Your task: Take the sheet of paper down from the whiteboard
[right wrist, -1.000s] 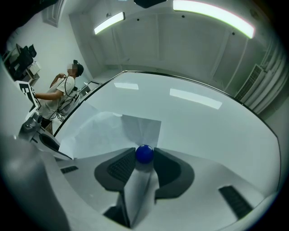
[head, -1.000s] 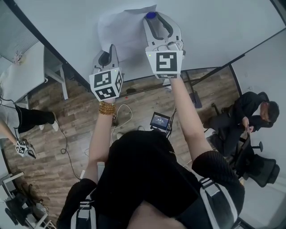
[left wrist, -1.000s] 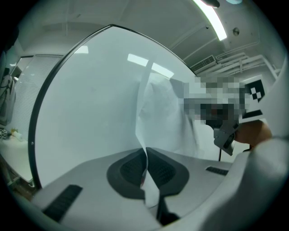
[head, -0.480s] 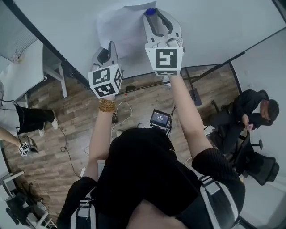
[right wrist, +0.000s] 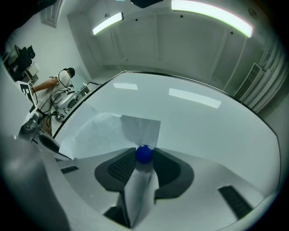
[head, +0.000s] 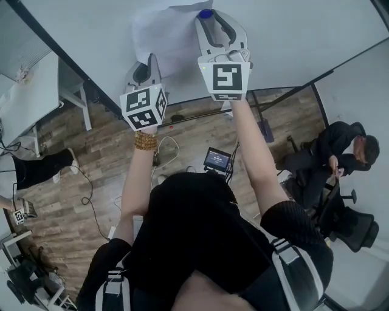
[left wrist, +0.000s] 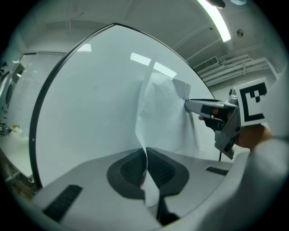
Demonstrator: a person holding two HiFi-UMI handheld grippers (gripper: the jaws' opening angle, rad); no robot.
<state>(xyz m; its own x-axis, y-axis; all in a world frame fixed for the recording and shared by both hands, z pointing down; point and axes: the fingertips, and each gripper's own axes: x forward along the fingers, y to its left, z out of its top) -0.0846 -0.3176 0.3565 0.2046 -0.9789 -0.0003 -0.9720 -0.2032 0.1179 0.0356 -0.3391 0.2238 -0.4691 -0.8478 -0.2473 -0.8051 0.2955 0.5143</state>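
Observation:
A white sheet of paper [head: 163, 36] hangs on the whiteboard [head: 292, 36], its top right corner under a round blue magnet [head: 205, 13]. My left gripper [head: 148, 62] is shut on the sheet's lower edge; in the left gripper view the paper [left wrist: 165, 113] runs down into the closed pads of that gripper [left wrist: 145, 168]. My right gripper [head: 208, 17] is at the top corner. In the right gripper view its pads press on both sides of the blue magnet [right wrist: 144, 154], so the gripper [right wrist: 144, 159] is shut on it, with the paper [right wrist: 108, 131] behind.
Below the board lies a wooden floor with cables and a small screen device [head: 217, 161]. A person [head: 340, 152] sits on an office chair at the right. A white table [head: 30, 100] stands at the left, with another person's legs [head: 39, 165] beside it.
Both grippers keep their holds and places. The person at the left of the floor has moved further toward the left edge.

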